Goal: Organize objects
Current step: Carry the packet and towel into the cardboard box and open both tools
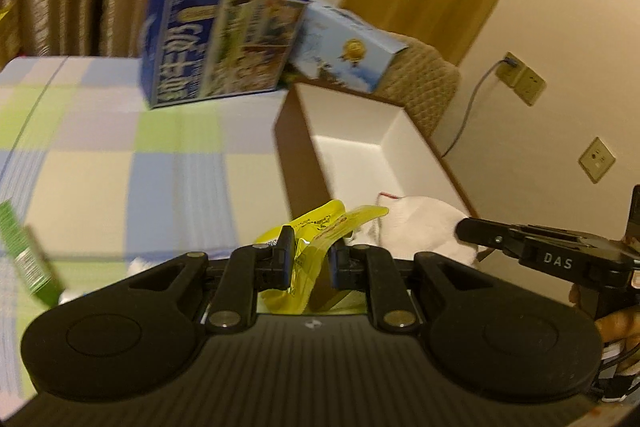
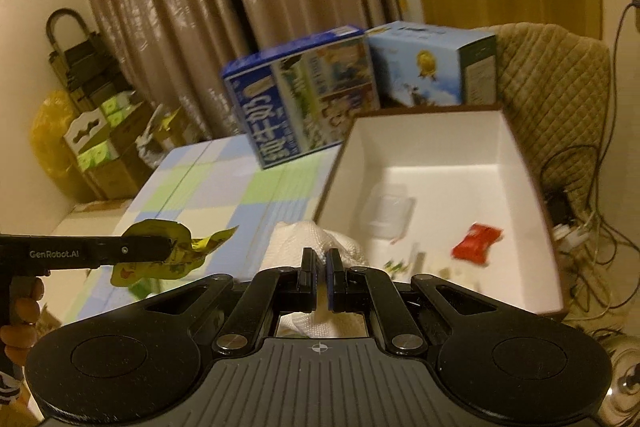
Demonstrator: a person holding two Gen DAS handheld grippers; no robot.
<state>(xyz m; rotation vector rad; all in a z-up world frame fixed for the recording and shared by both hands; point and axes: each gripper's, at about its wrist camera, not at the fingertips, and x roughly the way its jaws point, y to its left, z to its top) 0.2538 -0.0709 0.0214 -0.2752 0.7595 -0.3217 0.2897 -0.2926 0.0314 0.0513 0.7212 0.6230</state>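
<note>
My left gripper [image 1: 312,261] is shut on a crumpled yellow packet [image 1: 320,227], held above the checked tablecloth [image 1: 120,155] near the corner of a white-lined box [image 1: 416,151]. The right wrist view shows that left gripper [image 2: 170,247] and the yellow packet [image 2: 200,243] at the left. My right gripper [image 2: 321,267] is shut on a white cloth [image 2: 308,235] just in front of the box's near rim [image 2: 332,183]. In the left wrist view the right gripper [image 1: 466,227] pinches the cloth [image 1: 420,223]. Inside the box lie a red packet [image 2: 478,241] and a clear plastic tub [image 2: 388,211].
A dark blue carton [image 1: 224,39] and a light blue carton [image 1: 344,51] stand behind the box. A green box [image 1: 28,259] pokes in at the left. A quilted cushion [image 2: 552,75] and tangled cables [image 2: 584,187] lie to the right, with curtains behind.
</note>
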